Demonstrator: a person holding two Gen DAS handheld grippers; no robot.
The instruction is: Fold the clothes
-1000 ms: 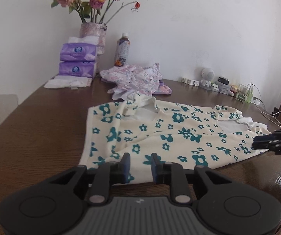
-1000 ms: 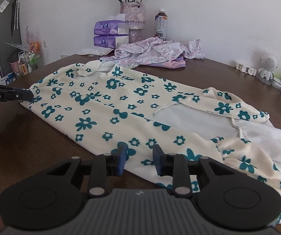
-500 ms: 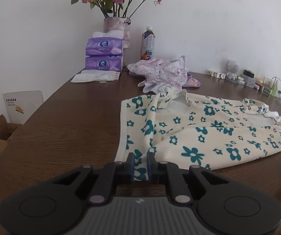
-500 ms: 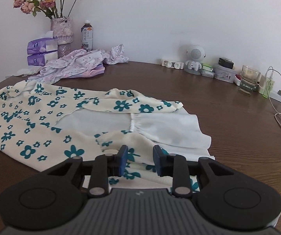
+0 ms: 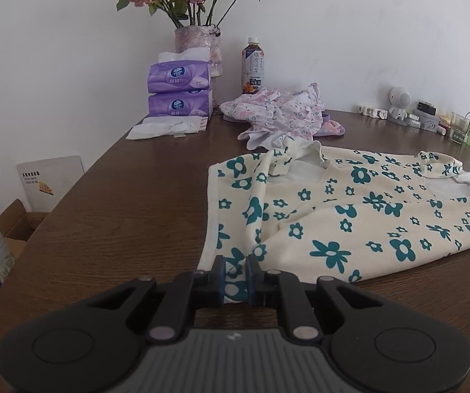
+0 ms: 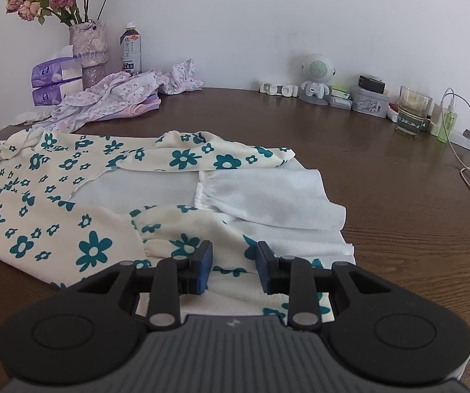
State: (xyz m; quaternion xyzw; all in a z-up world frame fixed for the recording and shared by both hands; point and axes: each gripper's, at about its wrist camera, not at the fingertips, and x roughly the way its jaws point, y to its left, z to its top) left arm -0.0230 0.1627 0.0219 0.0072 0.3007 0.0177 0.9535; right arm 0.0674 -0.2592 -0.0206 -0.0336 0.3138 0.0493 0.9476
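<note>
On the brown counter (image 5: 113,216): cream floral garment (image 5: 349,216) spread flat, long axis left to right, near corner pinched between pressed-together jaws of left gripper (image 5: 235,275). At its other end, right gripper (image 6: 234,267) low over white lining and gathered cuff, jaws spread, fabric between them unclamped. Far right end cut off in left view. Pink floral clothes (image 6: 117,98) heaped behind, shape unclear.

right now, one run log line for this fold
left gripper: shut on dress corner | right gripper: open over hem | dress: flat on table | fold: not yet begun
</note>
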